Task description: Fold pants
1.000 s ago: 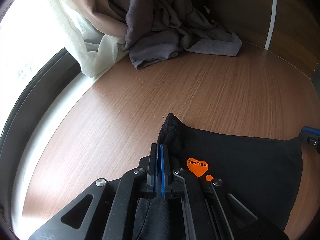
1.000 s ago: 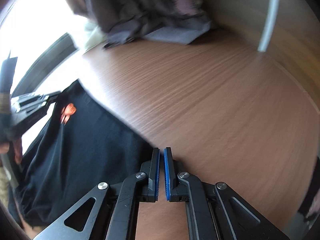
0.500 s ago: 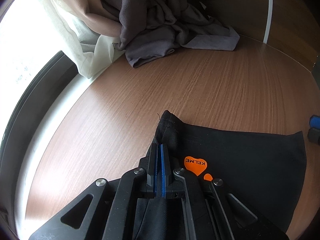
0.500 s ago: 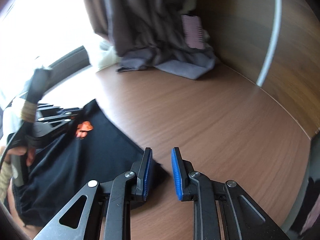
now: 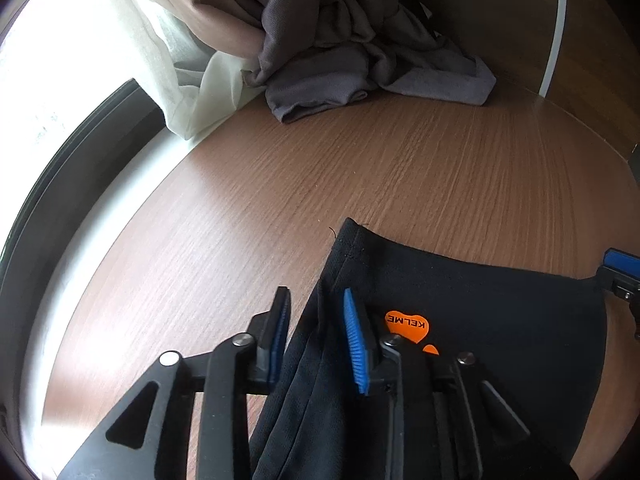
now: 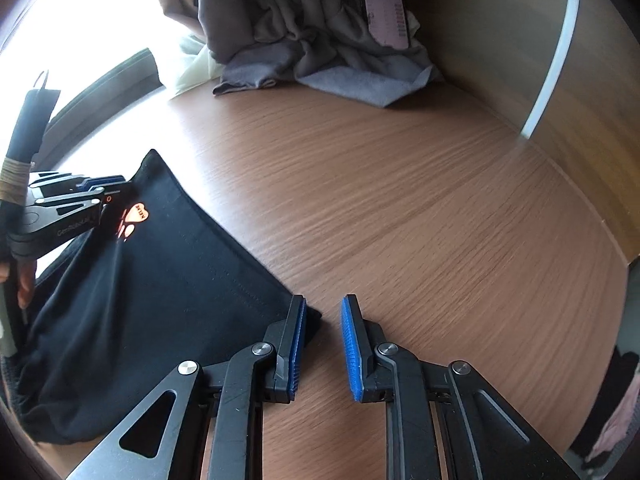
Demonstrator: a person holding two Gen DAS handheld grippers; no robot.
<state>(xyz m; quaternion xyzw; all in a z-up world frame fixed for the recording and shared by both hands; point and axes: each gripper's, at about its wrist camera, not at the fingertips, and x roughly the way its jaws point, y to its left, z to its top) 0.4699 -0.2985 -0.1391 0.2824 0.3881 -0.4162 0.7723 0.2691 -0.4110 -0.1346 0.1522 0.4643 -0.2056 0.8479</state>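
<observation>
Black pants point(image 5: 500, 320) with an orange KELME heart logo point(image 5: 408, 325) lie on the wooden table point(image 5: 360, 176); they also show in the right wrist view point(image 6: 160, 280). My left gripper point(image 5: 316, 312) is open, its jaws apart around the pants' left edge fold. My right gripper point(image 6: 324, 316) is open and empty, its left finger point(image 6: 296, 332) touching the pants' near right corner. The left gripper shows at the left of the right wrist view point(image 6: 92, 188).
A pile of grey cloth point(image 5: 360, 68) lies at the table's far side, next to a white sheer curtain point(image 5: 180, 60). A wood wall with a white strip point(image 6: 552, 60) bounds the right side. A dark window frame point(image 5: 60, 184) runs along the left.
My left gripper has opened and let go of the pants' edge. My right gripper opened earlier and now stands wider at the pants' corner.
</observation>
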